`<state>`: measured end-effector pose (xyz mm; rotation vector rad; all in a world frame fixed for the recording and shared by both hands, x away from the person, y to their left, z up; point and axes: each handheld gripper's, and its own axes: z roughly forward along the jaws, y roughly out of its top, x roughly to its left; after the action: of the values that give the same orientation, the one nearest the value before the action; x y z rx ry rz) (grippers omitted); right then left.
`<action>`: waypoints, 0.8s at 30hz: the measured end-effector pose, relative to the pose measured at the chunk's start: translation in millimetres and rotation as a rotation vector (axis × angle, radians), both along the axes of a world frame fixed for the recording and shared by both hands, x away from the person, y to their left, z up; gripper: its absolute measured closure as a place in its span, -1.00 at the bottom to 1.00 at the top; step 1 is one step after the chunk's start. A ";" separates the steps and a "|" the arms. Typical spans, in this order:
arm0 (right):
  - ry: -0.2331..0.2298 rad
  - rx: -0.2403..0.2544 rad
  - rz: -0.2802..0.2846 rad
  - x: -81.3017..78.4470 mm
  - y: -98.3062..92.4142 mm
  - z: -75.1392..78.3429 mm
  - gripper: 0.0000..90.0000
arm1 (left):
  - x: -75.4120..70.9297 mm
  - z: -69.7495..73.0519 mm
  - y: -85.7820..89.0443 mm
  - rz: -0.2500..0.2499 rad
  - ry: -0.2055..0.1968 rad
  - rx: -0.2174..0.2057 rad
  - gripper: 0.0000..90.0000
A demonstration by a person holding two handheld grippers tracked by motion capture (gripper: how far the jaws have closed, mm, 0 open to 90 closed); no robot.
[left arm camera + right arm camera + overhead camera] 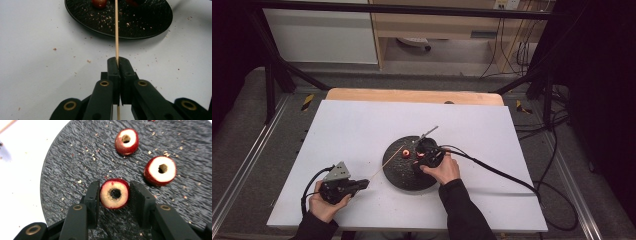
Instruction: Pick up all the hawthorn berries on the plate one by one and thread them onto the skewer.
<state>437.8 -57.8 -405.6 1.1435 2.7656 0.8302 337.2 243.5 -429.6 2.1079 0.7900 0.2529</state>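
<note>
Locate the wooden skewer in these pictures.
The wooden skewer is clamped in the left gripper, left of the black plate, its tip reaching over the rim.

High view: overhead, facing 12 o'clock. Gripper views: close, low along jaws. All share black plate (399, 172) (150, 22) (75, 170).

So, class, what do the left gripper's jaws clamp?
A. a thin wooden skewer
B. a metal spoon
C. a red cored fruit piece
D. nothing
A: in the left gripper view, the left gripper has its jaws shut on the thin wooden skewer, which points toward the black plate.
</note>
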 end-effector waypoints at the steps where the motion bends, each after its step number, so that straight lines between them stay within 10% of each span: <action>1: 0.003 0.006 -0.009 -0.3 -0.8 1.9 0.38 | -0.1 0.0 0.0 0.002 -0.001 0.000 0.96; 11: -0.004 0.037 -0.060 -5.7 -11.2 18.3 0.38 | -1.0 0.5 -0.4 0.003 -0.007 -0.004 0.96; 24: -0.059 0.206 -0.151 -18.8 -41.5 19.1 0.39 | -1.5 -0.1 -1.7 0.015 -0.012 -0.008 0.96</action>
<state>419.1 -99.2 -386.5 1.3158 2.5559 1.1309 335.7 241.8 -429.7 2.0922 0.7986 0.2702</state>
